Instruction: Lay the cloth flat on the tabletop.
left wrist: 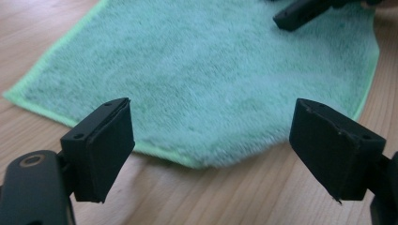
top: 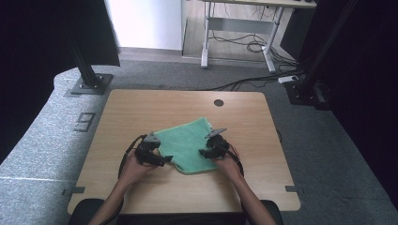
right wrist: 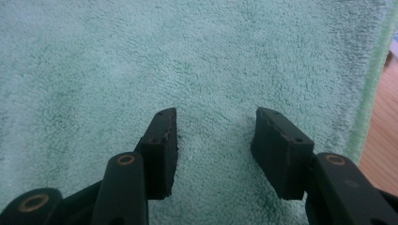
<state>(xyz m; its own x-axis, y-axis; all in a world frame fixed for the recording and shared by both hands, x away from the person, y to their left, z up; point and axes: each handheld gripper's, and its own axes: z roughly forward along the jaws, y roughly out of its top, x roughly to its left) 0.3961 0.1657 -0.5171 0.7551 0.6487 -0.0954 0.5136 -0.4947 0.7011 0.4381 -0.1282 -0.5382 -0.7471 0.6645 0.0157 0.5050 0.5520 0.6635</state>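
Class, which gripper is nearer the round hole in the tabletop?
Right. The right gripper sits over the green towel, below the hole; the left gripper is at the towel's left edge, farther off.

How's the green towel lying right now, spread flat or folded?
Looks spread flat: the green towel lies level on the table, no fold line visible. Whether it is one layer or doubled, I cannot tell.

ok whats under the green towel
The green towel lies flat on the wooden table, and wood shows past its edges. Anything beneath the cloth itself is covered; no bulge shows.
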